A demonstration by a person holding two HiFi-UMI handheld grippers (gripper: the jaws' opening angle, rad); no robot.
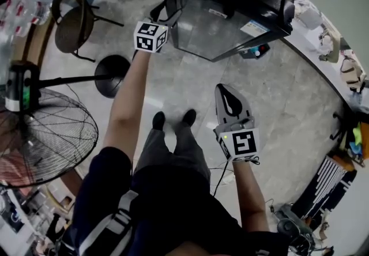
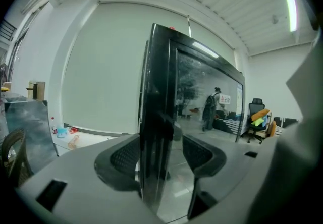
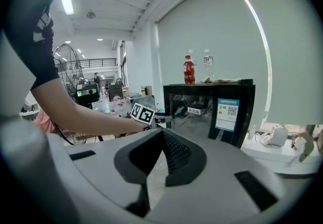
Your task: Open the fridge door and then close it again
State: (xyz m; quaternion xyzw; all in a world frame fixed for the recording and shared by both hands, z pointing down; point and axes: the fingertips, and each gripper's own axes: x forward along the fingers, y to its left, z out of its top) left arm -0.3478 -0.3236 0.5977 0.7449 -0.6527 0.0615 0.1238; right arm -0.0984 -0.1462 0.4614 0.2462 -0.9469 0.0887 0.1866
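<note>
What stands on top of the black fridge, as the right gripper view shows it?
A red drink bottle, a clear bottle and a flat pale thing stand on the fridge. The top is seen edge-on, so anything low behind them stays hidden.

Grey tiled floor (image 1: 277, 93) is seen throughout. A brown chair (image 1: 72, 21) is placed at upper left, with a round black stand base (image 1: 112, 75) near it. A wire-caged floor fan (image 1: 40, 139) is seen at the left edge. A red soda bottle (image 3: 189, 70) is stood upright just beside a clear bottle (image 3: 207, 62). An office chair (image 2: 257, 103) loaded with colourful items is seen far off.
</note>
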